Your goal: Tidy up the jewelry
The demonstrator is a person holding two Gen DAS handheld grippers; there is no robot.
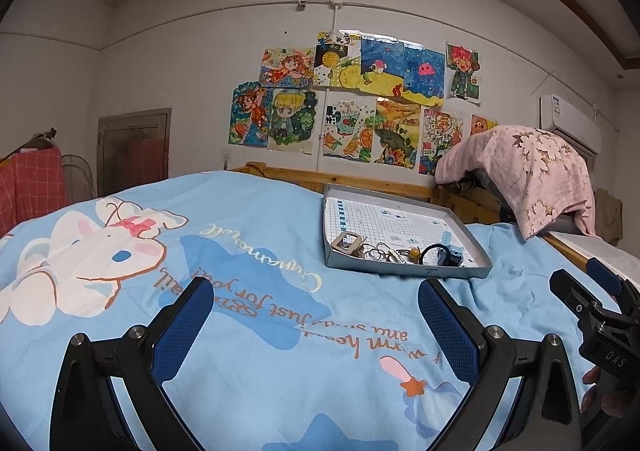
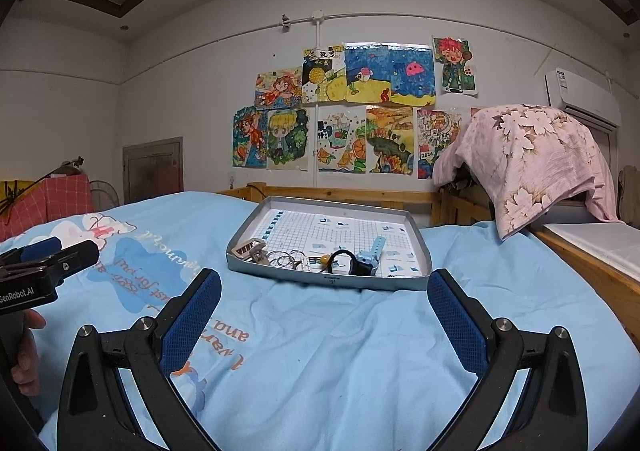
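One shallow grey tray [image 2: 416, 247] sits on the blue cartoon bedspread [image 2: 320, 331], and everything to be sorted lies along its near wall. From its left corner I count one pale rectangular buckle [image 2: 249, 247], a tangle of thin wire rings [image 2: 285, 258] too knotted to number, one amber bead [image 2: 325, 259], one black band [image 2: 343, 259], and one light blue watch [image 2: 370, 255] nearest the tray's right side. The rest of the tray floor is bare grid paper.

Short of the tray, both grippers hover over the bedspread, neither touching anything. The left gripper [image 1: 316, 315] points toward the tray's near left corner, its jaws spread wide and empty. The right gripper [image 2: 325, 311] faces the tray's near wall squarely, jaws likewise wide apart. Fingers of a hand [image 2: 26, 355] wrap the left gripper's handle.
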